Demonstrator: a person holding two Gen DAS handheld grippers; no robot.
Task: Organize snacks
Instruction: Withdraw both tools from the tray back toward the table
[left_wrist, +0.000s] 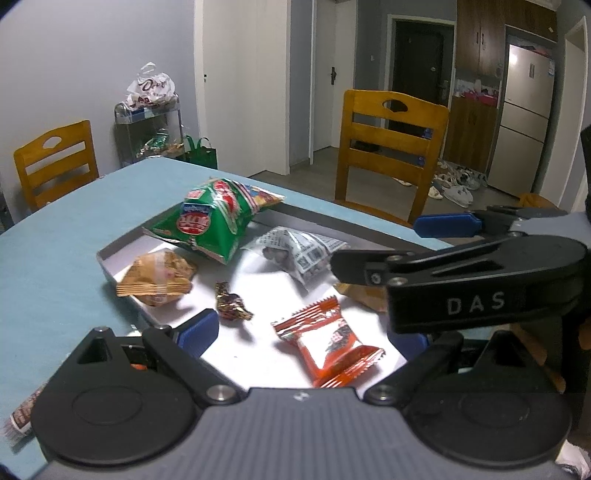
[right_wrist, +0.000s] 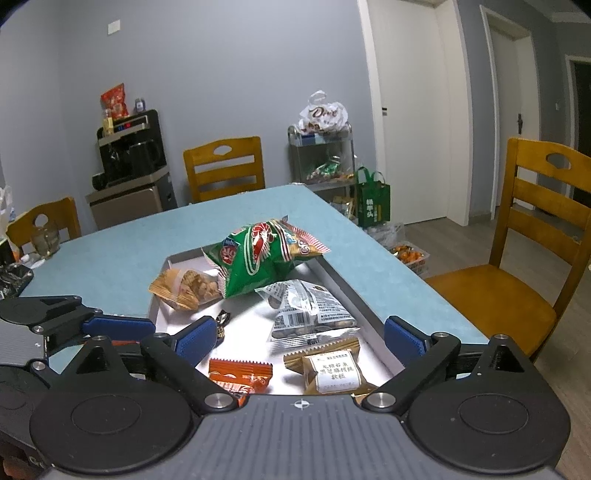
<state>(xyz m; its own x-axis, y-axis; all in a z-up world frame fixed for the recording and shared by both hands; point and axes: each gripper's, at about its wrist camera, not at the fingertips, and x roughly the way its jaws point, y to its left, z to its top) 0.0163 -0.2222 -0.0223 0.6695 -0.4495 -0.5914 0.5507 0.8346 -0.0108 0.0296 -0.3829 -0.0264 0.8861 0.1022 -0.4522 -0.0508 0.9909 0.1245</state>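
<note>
A grey tray with a white floor sits on the blue table. In it lie a green chip bag, a tan snack pack, a grey-white printed packet, a dark candy, an orange packet and a gold labelled packet. My left gripper hovers open over the tray's near end, above the orange packet. Beside it, my right gripper stands open above the gold packet. Neither holds anything.
A brown stick snack lies on the table at the left gripper's left. Wooden chairs stand around the table. A metal trolley with bags is by the wall. A glass stands at the table's far left.
</note>
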